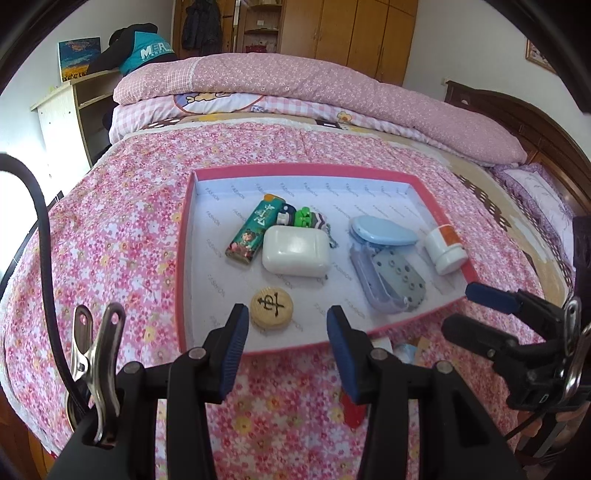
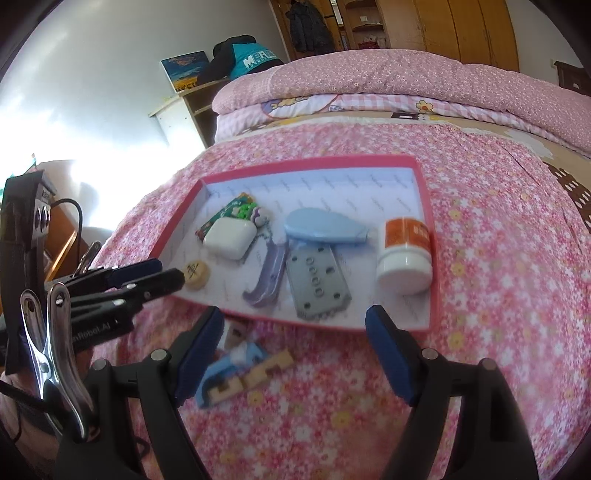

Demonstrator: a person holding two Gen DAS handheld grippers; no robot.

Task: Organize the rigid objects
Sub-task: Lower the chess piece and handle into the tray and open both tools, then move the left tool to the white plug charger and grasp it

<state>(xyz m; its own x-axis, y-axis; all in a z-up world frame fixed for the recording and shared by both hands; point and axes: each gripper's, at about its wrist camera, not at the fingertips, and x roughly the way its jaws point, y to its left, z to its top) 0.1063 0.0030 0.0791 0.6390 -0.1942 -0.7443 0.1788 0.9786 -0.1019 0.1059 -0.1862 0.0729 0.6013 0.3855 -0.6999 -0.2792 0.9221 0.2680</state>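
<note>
Holding both grippers over the near edge of the bed, tilted down toward it. My left gripper [image 1: 284,325] stands partly apart with nothing between its blue pads; my right gripper [image 2: 295,332] stands wide, also empty.

Nearest surface: a pink floral bedspread [image 1: 110,221] covering the bed. On it, just before the tray and between my right gripper's fingers, lie loose pieces: a pale wooden fretted piece [image 2: 255,376] and a light blue object [image 2: 236,358], both blurred, identity unclear.

Next: a shallow pink-rimmed tray [image 1: 258,169] with a white printed lining, flat on the bedspread. Contents, front to back: a round wooden chess piece [image 1: 271,307] near the front left corner; a grey perforated metal plate [image 1: 399,275] lying on a translucent purple shell [image 1: 364,284]; a white earbud case [image 1: 295,251]; a white jar with orange label [image 1: 445,245] on its side against the right wall; a light blue oval case [image 1: 384,230]; a green printed lighter [image 1: 251,232] beside the earbud case; small green and white toy figures [image 1: 299,218] behind it.

Beyond the tray: folded pink quilts [image 1: 314,81] stacked across the bed, and a dark wooden headboard [image 1: 517,122] at right.

Room: white walls, a pale shelf unit [image 1: 70,114] at left with a painting [image 1: 79,57] and a dark garment on it, wooden wardrobes [image 1: 351,29] at the back.
</note>
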